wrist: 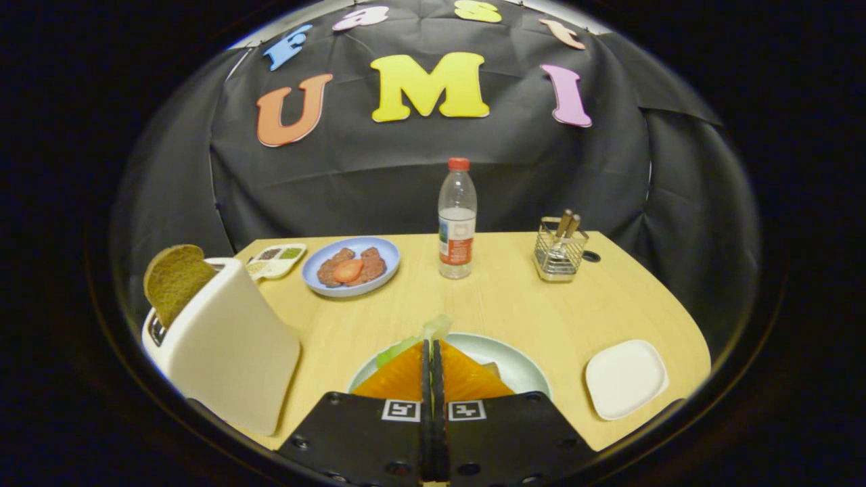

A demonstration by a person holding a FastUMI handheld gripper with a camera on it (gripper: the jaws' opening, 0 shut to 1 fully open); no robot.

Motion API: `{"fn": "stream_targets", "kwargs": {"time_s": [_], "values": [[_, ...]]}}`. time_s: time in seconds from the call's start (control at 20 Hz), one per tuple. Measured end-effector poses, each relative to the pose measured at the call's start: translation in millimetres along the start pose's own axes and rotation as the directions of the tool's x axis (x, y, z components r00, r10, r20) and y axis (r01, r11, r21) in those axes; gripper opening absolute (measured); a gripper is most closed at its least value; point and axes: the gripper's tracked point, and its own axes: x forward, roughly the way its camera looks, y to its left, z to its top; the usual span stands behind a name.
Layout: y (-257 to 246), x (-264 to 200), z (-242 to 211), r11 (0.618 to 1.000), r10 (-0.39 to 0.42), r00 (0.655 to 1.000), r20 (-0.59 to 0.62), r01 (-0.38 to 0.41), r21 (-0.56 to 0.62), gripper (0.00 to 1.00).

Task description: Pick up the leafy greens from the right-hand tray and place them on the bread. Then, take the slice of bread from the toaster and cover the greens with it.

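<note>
My gripper hangs over a pale round plate near the table's front edge. Its two fingers are pressed together, and leafy greens stick out from between the tips to the left and above. A small tan corner of bread peeks out on the plate, right of the fingers; the rest is hidden beneath them. A white toaster stands to the left of the fingers, with a brown bread slice poking up out of its slot. The white square tray on the right is bare.
Beyond the fingers stand a clear water bottle with a red cap and a wire holder with utensils. At the back left sit a blue plate with meat patties and a tomato slice, and a small condiment tray.
</note>
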Motion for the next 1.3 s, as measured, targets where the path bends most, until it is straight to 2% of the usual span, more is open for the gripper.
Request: {"fn": "stream_targets", "kwargs": {"time_s": [0.3,0.55,0.65,0.7,0.85,1.15,1.3], "values": [[-25,20,-17,0.997,0.059,0.998,-0.028,-0.058,0.056,0.01],[-38,32,-28,0.999,0.041,0.999,-0.016,-0.04,0.032,0.04],[-38,33,-31,0.998,0.042,0.999,-0.028,-0.04,0.045,0.12],[-38,34,-33,0.998,0.039,0.999,-0.029,-0.038,0.048,0.29],[-52,26,-30,0.999,-0.034,0.999,-0.009,0.035,0.034,0.32],[-47,-23,-7,0.998,-0.057,0.992,0.111,0.053,0.034,0.58],[-39,-53,4,0.999,-0.047,0.986,0.159,0.043,0.031,0.61]]}}
